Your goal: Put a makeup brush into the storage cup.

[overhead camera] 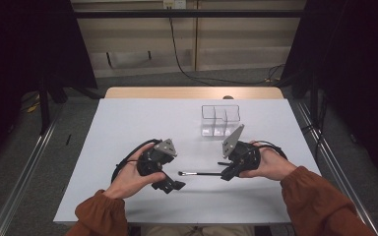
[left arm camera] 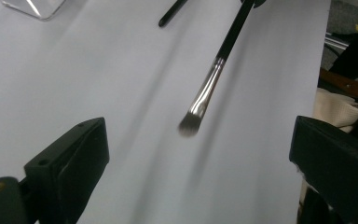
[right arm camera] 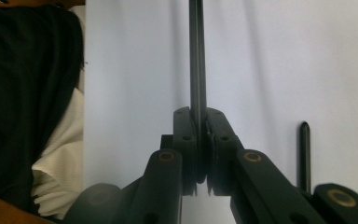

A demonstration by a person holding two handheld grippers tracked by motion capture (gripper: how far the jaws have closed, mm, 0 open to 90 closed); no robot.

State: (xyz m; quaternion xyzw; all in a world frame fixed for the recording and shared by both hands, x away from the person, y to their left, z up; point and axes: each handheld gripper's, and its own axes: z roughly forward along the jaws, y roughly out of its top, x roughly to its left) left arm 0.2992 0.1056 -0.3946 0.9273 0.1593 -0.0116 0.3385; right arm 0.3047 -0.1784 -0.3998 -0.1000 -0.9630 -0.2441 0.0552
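Note:
A thin black makeup brush [overhead camera: 199, 173] with a silver ferrule lies level just above the white table [overhead camera: 142, 123], bristle tip toward my left gripper. My right gripper [overhead camera: 225, 174] is shut on its handle; in the right gripper view the jaws [right arm camera: 200, 126] pinch the black handle [right arm camera: 197, 56], which runs straight ahead. My left gripper [overhead camera: 170, 186] stands wide open to the left of the tip. In the left gripper view the brush [left arm camera: 205, 93] hangs ahead between the two spread fingers [left arm camera: 74, 158], touching neither.
A clear box [overhead camera: 220, 120] with compartments stands beyond the grippers at the table's centre right; its corner [left arm camera: 32, 7] shows in the left gripper view. A second thin black stick [right arm camera: 304, 154] lies beside the right gripper. The table's front edge is close to the person.

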